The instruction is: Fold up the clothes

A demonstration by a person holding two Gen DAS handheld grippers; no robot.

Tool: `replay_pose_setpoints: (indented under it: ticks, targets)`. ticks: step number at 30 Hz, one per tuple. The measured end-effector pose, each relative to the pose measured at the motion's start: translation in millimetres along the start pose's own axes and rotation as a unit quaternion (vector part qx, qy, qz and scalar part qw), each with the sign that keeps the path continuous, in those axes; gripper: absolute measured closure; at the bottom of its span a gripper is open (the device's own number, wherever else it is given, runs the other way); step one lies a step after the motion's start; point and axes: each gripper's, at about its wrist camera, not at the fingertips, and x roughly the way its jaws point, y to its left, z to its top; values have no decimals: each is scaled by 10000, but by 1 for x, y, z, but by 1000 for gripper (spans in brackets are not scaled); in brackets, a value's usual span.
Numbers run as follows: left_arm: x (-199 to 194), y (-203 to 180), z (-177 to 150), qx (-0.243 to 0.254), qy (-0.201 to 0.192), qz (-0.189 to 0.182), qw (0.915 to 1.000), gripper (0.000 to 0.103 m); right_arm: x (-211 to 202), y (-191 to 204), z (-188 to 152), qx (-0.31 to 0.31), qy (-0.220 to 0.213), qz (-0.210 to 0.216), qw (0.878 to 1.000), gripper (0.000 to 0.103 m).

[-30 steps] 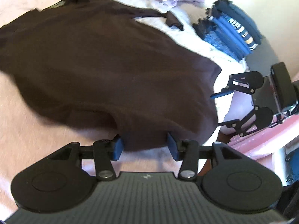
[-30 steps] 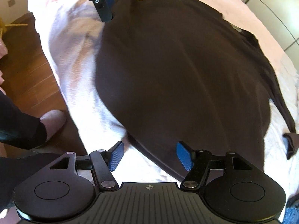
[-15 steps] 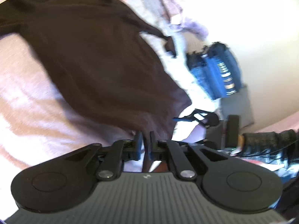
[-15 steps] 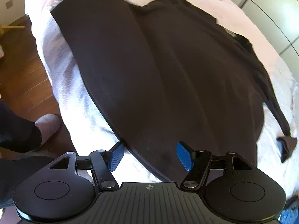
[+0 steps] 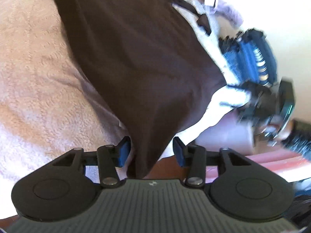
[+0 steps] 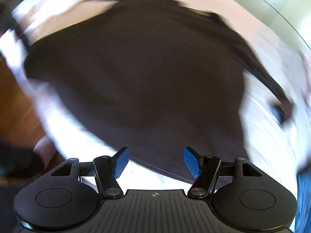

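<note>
1. Pinkish textured bed cover (image 5: 38, 68) is lying under everything; wood floor (image 6: 11, 97) is showing past the cover's edge, to the left of the brown garment in the right wrist view.
2. I'm seeing the brown garment (image 5: 136, 58) spreading flat over the cover, with one corner running down toward the left gripper.
3. I'm reading the left gripper (image 5: 150, 152) as open: its blue pads (image 5: 123, 151) are standing apart, the garment's corner is hanging between them, and the pads are sitting just beside the cloth on each side. I'm not seeing them pinch it.
4. A thin dark sleeve (image 5: 202, 21) is trailing off the garment's far right side onto the pale cover.
5. A stack of blue folded clothes (image 5: 250, 58) is sitting to the right of the garment, and a lilac heap (image 5: 223, 5) is lying beyond the garment's far right edge.
6. I'm seeing the right gripper (image 6: 156, 162) hanging over the garment's near hem, jaws wide apart and gripping nothing; the hem is passing below the gap between the pads.
7. The right wrist view is coming through heavily smeared, so I can't tell the garment's finer folds there.
8. In the left wrist view the right gripper is showing blurred, just to the right of the garment's lower right edge.
</note>
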Motion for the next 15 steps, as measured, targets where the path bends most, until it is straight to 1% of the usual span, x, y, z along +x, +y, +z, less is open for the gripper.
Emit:
replay_pose_setpoints:
  ticks: [1, 3, 5, 6, 9, 10, 11, 12, 13, 15]
  targets:
    - [4, -1, 0, 43, 101, 90, 9999, 103, 2, -22, -1, 443, 55, -88, 9990, 37]
    - [7, -2, -1, 111, 234, 216, 9994, 102, 8, -67, -7, 1352, 103, -270, 9904, 37]
    - [-5, -2, -3, 93, 133, 278, 9995, 102, 15, -110, -15, 2149, 99, -374, 9759, 37]
    - [-10, -3, -3, 74, 102, 308, 9994, 102, 21, -129, -20, 2478, 112, -355, 9681, 37]
    - [-19, -5, -1, 10, 117, 352, 9993, 102, 46, -173, -39, 3237, 294, -26, 9457, 38]
    - [-18, -5, 1, 9, 144, 372, 9992, 102, 55, -185, -45, 3492, 344, 167, 9363, 45]
    - [-16, -6, 4, 9, 181, 407, 9990, 102, 62, -194, -50, 3755, 373, 507, 9247, 80]
    - [-15, -8, 6, 21, 219, 415, 9989, 102, 68, -201, -53, 3944, 404, 773, 9148, 99]
    - [-15, -10, 8, 42, 260, 403, 9988, 102, 68, -203, -51, 3964, 441, 871, 9129, 99]
    - [-23, -16, 12, 134, 322, 408, 9986, 102, 58, -200, -41, 3741, 494, 1014, 9205, 100]
